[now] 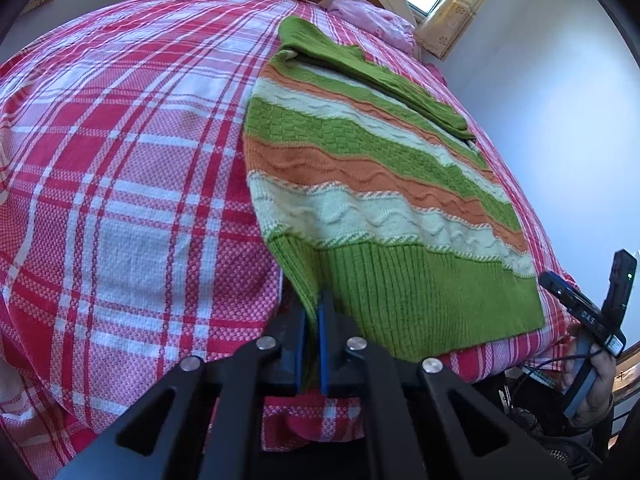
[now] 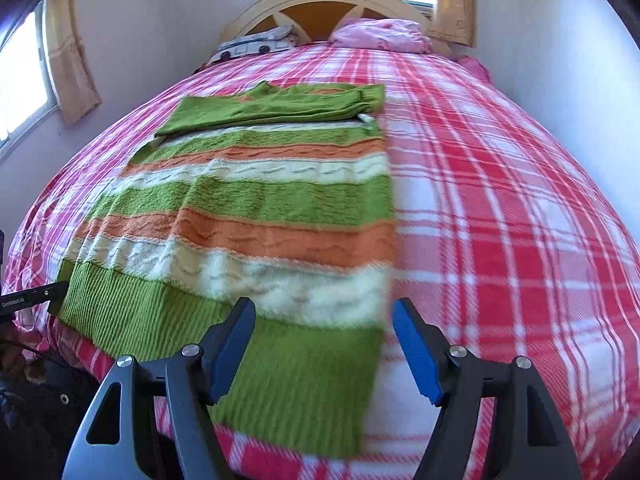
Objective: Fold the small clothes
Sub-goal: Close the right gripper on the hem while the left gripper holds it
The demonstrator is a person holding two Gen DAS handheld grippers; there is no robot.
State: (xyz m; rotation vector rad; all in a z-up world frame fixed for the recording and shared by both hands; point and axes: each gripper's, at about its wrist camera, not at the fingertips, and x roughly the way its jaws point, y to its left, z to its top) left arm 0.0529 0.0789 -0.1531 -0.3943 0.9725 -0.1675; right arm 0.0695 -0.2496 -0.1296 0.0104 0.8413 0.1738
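Note:
A green, orange and cream striped knit sweater (image 1: 360, 168) lies flat on a red plaid bedspread (image 1: 120, 160), with one green sleeve (image 1: 360, 72) folded across its upper part. My left gripper (image 1: 316, 304) is shut on the near left corner of the green ribbed hem, and the fabric is pinched between the blue pads. In the right wrist view the sweater (image 2: 260, 208) fills the left half of the bed. My right gripper (image 2: 322, 308) hangs open over the hem's near right corner, with the sweater's right edge between its fingers and untouched.
A pink pillow (image 2: 380, 36) and a grey patterned pillow (image 2: 256, 46) lie by the headboard (image 2: 320, 0). Walls close in on both sides of the bed. A hand (image 1: 592, 376) grips the right tool beside the bed's near edge. Bare bedspread (image 2: 500, 200) lies right of the sweater.

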